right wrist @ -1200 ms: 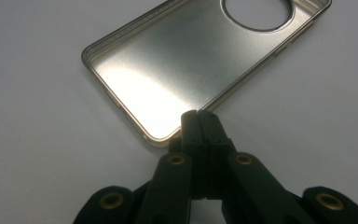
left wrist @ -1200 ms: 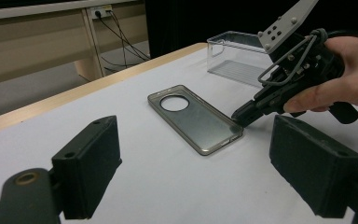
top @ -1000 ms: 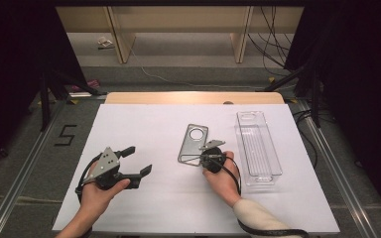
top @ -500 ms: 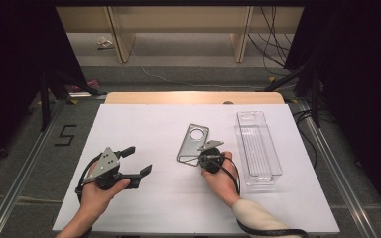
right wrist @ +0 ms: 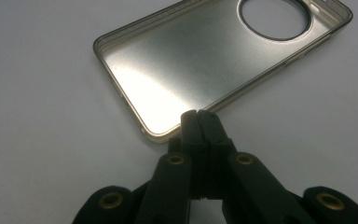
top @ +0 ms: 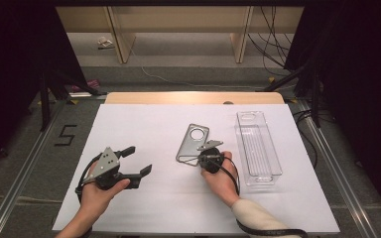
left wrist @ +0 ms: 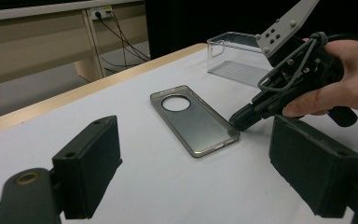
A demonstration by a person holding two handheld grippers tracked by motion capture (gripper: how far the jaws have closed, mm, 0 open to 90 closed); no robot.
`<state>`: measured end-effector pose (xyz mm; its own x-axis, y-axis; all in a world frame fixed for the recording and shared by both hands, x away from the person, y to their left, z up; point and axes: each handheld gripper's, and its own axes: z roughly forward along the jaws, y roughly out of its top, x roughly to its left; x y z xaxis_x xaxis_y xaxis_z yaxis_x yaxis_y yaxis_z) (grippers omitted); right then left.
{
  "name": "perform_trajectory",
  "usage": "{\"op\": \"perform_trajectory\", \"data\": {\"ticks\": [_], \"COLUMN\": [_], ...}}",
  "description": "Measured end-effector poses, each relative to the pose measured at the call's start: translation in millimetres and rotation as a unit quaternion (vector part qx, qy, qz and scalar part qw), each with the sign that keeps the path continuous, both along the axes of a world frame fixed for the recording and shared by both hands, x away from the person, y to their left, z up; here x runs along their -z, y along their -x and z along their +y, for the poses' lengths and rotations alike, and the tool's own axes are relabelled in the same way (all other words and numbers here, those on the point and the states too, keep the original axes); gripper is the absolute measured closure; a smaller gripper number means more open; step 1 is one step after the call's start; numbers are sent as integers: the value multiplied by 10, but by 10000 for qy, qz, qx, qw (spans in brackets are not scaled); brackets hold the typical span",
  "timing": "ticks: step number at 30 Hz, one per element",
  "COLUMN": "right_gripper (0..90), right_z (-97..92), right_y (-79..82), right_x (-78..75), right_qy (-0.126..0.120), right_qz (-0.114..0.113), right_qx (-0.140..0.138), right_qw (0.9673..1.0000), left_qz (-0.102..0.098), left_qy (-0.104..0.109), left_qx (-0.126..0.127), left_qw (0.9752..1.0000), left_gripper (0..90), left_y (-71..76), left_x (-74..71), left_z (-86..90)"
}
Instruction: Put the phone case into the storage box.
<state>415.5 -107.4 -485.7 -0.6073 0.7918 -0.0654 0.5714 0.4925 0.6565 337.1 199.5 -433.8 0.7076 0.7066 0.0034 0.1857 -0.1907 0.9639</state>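
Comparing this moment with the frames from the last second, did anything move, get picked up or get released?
No visible change. The right gripper stays shut on the corner of the phone case; the left gripper stays open beside it, and the clear tray stays put.

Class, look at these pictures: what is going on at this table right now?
A person sits at a white table with a tool in each hand. The right tool has its jaws shut, and their tips sit at the near corner of a grey phone case that lies flat with its inside facing up. Whether they pinch its rim cannot be told. The left tool hangs open off to the side, holding nothing. A clear plastic tray lies beside the case.
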Motion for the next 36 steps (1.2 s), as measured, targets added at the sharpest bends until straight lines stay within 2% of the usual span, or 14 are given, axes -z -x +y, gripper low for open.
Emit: {"op": "perform_trajectory", "data": {"ticks": [8,12,13,14,18,19,21,22,26,31,36], "right_gripper": [867,824,774,774,612,612,538,538,450,356,318], "right_z": [-14,-51,-76,-76,-107,-107,-110,-110,-101,-86,-73], "right_y": [-4,-11,-11,-11,-19,-19,-19,-19,-20,-27,-27], "right_x": [-5,-60,-131,-131,-235,-235,-274,-274,-306,-315,-320], "right_qy": [-24,-127,-220,-220,-422,-422,-489,-489,-575,-596,-614], "right_qz": [24,-69,-171,-171,-410,-410,-490,-490,-617,-651,-678], "right_qx": [28,87,123,123,131,131,85,85,7,-128,-208], "right_qw": [10000,9999,9995,9995,9982,9982,9976,9976,9964,9960,9956], "left_qz": [1,5,6,4,5,7,6,7,6,9,13], "left_qy": [-3,-2,1,-2,-7,1,-4,-4,2,7,8], "left_qx": [9,5,4,7,11,3,6,8,4,6,8], "left_qw": [10000,10000,10000,10000,10000,10000,10000,10000,10000,10000,10000], "left_gripper": [162,162,162,162,161,161,162,162,161,160,160], "left_y": [1,0,-1,-3,-1,1,-1,-3,-3,-2,-3], "left_x": [0,2,2,3,2,1,2,3,3,2,3], "left_z": [-3,-1,-1,-1,-1,-2,-1,0,2,3,3]}}
